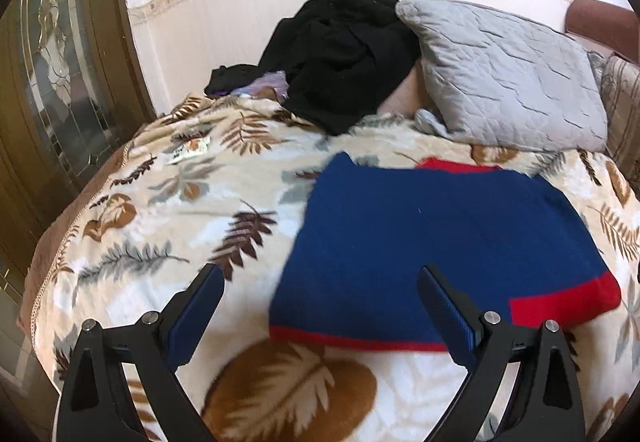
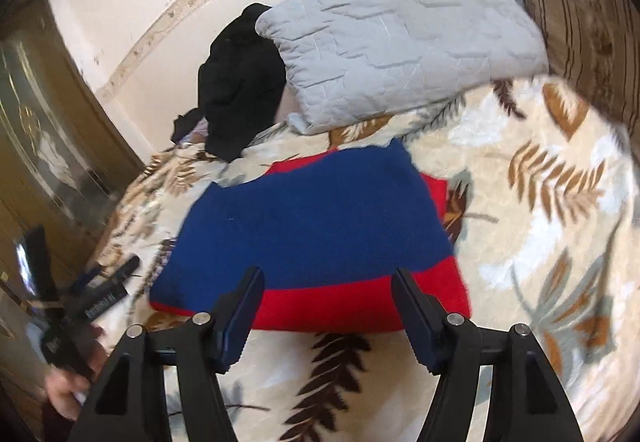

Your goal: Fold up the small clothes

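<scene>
A small blue garment with red trim (image 1: pixel 432 242) lies flat in a folded rectangle on the leaf-patterned blanket (image 1: pixel 168 202). It also shows in the right wrist view (image 2: pixel 312 226), with a red band along its near edge. My left gripper (image 1: pixel 320 278) is open and empty, held above the garment's near left corner. My right gripper (image 2: pixel 328 282) is open and empty, held above the garment's near red edge. The left gripper also shows at the lower left of the right wrist view (image 2: pixel 96 290), held by a hand.
A grey quilted pillow (image 1: pixel 508 74) lies behind the garment. A heap of black clothes (image 1: pixel 344 54) lies against the wall at the back. A brown door with glass (image 1: pixel 52 82) stands left of the bed. A striped cushion (image 2: pixel 588 30) sits at the right.
</scene>
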Demonstrator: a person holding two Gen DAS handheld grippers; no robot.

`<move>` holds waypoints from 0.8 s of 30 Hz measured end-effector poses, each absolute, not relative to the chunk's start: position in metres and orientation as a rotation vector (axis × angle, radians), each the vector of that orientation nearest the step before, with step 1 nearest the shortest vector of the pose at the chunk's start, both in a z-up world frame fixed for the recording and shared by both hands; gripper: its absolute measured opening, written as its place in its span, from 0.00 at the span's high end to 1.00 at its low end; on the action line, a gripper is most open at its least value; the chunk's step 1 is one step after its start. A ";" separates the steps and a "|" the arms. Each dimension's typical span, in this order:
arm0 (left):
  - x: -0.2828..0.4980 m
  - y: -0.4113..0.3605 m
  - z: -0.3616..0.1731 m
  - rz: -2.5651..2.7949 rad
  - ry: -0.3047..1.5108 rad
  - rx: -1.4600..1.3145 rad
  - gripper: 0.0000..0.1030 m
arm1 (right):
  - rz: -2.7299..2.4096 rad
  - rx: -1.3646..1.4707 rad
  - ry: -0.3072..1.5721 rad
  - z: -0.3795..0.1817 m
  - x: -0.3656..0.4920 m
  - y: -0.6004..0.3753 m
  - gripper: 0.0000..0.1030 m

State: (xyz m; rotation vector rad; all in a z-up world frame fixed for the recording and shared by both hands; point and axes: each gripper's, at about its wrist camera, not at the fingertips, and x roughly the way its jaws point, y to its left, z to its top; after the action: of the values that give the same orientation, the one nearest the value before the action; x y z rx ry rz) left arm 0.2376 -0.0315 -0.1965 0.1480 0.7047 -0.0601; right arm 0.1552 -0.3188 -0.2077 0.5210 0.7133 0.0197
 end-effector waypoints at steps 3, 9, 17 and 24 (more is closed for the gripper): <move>0.234 -0.040 -0.206 -0.070 0.721 0.199 0.06 | 0.039 0.616 0.692 -0.210 0.150 -0.332 0.33; 0.253 -0.036 -0.228 -0.032 0.819 0.191 0.06 | 0.026 0.685 0.703 -0.220 0.149 -0.351 0.42; 0.290 -0.034 -0.269 0.025 0.964 0.193 0.06 | -0.042 0.718 0.848 -0.264 0.179 -0.366 0.61; 0.297 -0.030 -0.274 0.018 0.992 0.183 0.04 | -0.057 0.770 0.951 -0.300 0.201 -0.381 0.63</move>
State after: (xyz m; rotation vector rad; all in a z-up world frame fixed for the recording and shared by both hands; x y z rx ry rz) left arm 0.2966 -0.0298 -0.2735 0.1831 0.9922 0.0176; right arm 0.2005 -0.3805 -0.3004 0.7702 0.9507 -0.0572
